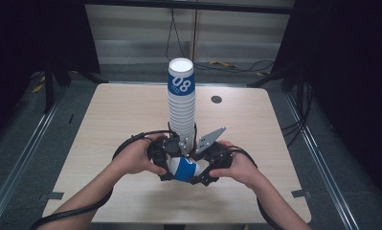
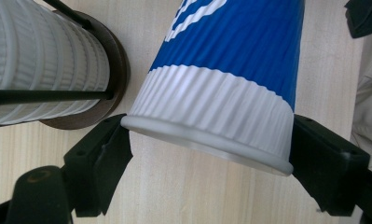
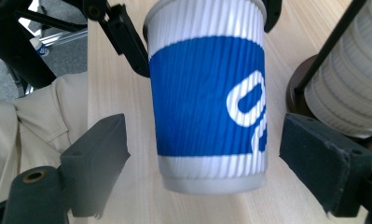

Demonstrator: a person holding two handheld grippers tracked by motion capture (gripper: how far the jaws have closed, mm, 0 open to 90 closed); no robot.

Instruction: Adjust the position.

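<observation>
Ribbed paper cup [image 2: 221,88] clamped at rim by left gripper [image 2: 207,154]; right gripper [image 3: 207,163] jaws apart

A pale wooden table [image 1: 117,120] with rounded corners is standing on a grey floor [image 1: 45,143] between metal rails. A tall stack of ribbed paper cups [image 1: 181,103] is standing upright near its middle, sitting in a dark round holder [image 2: 116,79] resting on the wood. A small dark round grommet [image 1: 216,99] is lying flush in the tabletop, well apart, toward the far edge.
</observation>
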